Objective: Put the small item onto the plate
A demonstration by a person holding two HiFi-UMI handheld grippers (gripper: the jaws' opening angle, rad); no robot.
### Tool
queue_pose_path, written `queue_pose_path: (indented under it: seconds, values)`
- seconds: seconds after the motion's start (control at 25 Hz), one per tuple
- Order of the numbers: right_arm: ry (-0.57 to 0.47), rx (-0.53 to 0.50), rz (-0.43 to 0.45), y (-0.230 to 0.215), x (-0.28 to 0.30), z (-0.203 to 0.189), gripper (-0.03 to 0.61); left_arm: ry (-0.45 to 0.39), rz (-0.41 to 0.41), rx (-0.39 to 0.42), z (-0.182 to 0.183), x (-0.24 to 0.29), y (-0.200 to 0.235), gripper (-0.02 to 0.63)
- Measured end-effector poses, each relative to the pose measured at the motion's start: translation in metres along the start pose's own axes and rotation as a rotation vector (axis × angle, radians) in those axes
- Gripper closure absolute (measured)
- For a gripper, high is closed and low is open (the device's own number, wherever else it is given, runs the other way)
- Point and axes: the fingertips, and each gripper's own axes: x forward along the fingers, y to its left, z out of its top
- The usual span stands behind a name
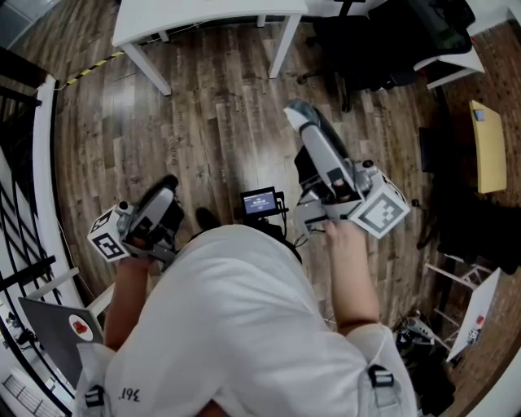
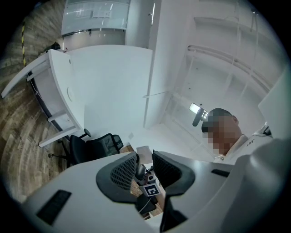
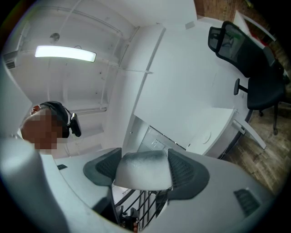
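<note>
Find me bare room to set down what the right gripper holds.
No plate shows. Free for the small white item: the white table top at the far edge, and the wood floor this side of its legs. Crowded: office chairs on the right, laptop and railing on the left.

The person stands with both elbows bent and the forearms held close in front of the torso. The left hand (image 1: 137, 241) grips the left hand-held gripper (image 1: 166, 187) low beside the left hip; its 2 jaws stand a little apart with nothing between them. The right hand (image 1: 340, 233) holds the right hand-held gripper (image 1: 299, 112) higher and farther forward, its long body angled away from the chest. Its 2 jaws are pressed on a whitish small item (image 3: 143, 175) that fills the gap between the pads (image 3: 185, 172).
</note>
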Motion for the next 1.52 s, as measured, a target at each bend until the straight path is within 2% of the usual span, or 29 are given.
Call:
queue_pose_path:
  seconds: [0.36,0.64,0.84,1.04,1.32,1.52]
  values:
    - [0.061,0.005,0.027,-0.024,0.0,0.018,0.255,-0.037,0.044,0.022,-0.007,0.032,0.015,0.497]
    - [0.095,0.019,0.029,-0.051,0.029,0.023,0.255,-0.075,0.077,0.04,0.019,0.042,0.039,0.497]
    - [0.109,0.006,0.004,-0.075,0.073,0.018,0.255,-0.087,0.06,0.025,0.063,0.043,0.075,0.497]
    - [0.109,0.002,-0.013,-0.098,0.135,0.008,0.255,-0.087,0.048,0.046,0.131,0.048,0.112,0.497]
    - [0.087,0.024,-0.028,-0.126,0.234,-0.007,0.255,-0.043,0.005,0.028,0.224,0.043,0.155,0.497]
    - [0.068,0.007,-0.061,-0.143,0.276,-0.009,0.255,-0.005,-0.011,-0.002,0.264,0.045,0.183,0.497]
